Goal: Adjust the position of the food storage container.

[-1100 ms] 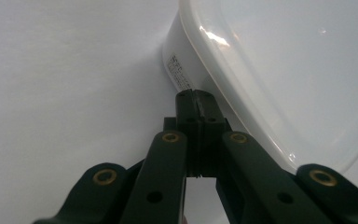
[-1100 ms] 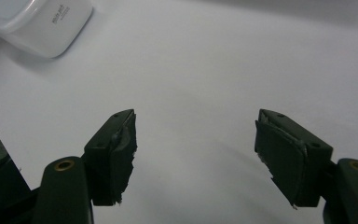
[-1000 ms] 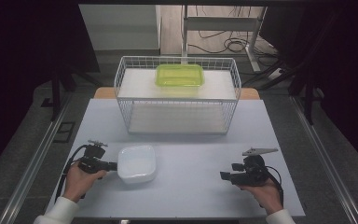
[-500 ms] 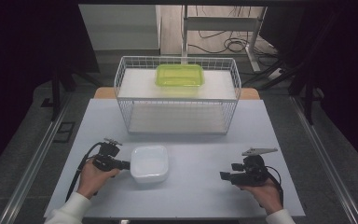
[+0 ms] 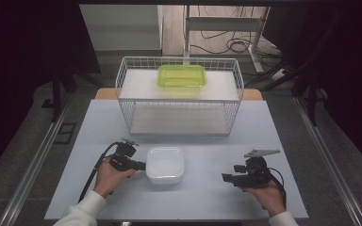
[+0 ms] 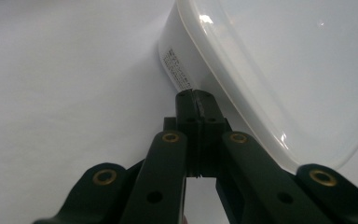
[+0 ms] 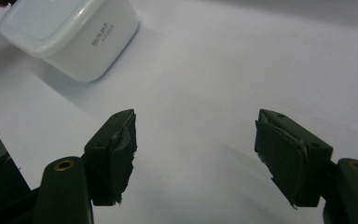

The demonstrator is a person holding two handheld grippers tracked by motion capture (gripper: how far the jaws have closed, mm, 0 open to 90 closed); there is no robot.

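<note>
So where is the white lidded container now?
In the high view the white lidded container sits on the table's near half, left of centre, in front of the wire basket, with the shut left gripper against its left side.

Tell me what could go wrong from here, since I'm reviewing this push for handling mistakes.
1. The left gripper has its jaws shut and only presses their tips against the side of the white lidded container. Nothing clamps it, so the tub could pivot or slip off the tips.
2. The contact sits near the container's corner in the left gripper view, which may favour twisting.
3. The right gripper, open, stands apart and cannot steady the container.
</note>
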